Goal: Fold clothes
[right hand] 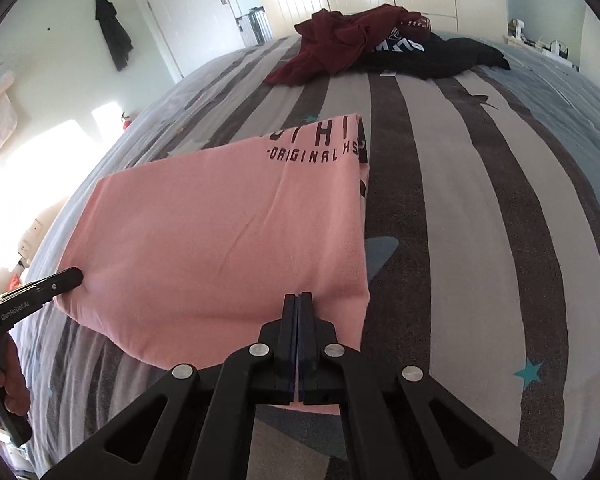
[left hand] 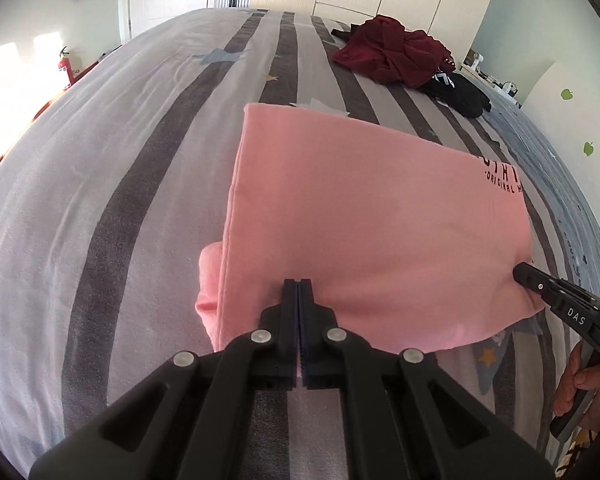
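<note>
Left tool [left hand: 298, 282] and right tool [right hand: 299, 296] are each clamped fully on the near edge of the folded pink shirt [left hand: 360, 240], which lies on the striped bed [left hand: 120, 200]. Only the right view shows the dark print in full. Soft cotton, rectangular fold; crumpled maroon garment [right hand: 340, 44] well beyond.
</note>
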The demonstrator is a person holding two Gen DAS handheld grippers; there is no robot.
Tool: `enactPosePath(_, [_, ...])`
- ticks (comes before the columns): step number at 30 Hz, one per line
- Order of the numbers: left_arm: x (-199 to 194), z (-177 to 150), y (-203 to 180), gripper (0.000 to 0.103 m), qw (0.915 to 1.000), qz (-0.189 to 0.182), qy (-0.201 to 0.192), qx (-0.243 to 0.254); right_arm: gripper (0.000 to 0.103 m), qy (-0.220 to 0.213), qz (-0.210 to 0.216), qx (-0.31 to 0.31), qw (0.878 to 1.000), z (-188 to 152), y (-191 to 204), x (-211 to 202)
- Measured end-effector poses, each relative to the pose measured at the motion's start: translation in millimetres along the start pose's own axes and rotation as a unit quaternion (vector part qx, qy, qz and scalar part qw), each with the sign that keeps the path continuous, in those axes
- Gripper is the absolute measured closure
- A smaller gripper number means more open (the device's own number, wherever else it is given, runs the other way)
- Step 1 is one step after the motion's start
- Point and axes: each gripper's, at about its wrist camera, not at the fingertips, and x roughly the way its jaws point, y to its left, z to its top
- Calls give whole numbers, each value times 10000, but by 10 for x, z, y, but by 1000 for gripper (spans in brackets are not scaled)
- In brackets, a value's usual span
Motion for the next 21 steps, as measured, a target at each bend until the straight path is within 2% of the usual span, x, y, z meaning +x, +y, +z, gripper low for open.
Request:
enactPosePath(5, [-194,154,169,101,9988,218,-254,-344,103,-14,-91,133,9999,117,-69,-88])
enactPosePath(7, [-66,107,312,101,9983,287,-42,-506,103,32,-149,221,9996,95,-164,-71])
enactPosePath(10, [43,54,355,101,9987,330,73,-379,103,91,-121,197,9997,45,-232,-11])
enactPosePath(12, [-24,163,336,101,9986,344,12,-397,103,154,-180,145,9996,104,-219,-17])
enactPosePath(16, [-173,526,225,101,9982,195,-437,-375,101,-146,-182,156,9996,401,-181,-143])
enactPosePath(21, [95,967,-89,101,9981,-136,-592,-45,101,-367,26,-136,9992,879,4,95])
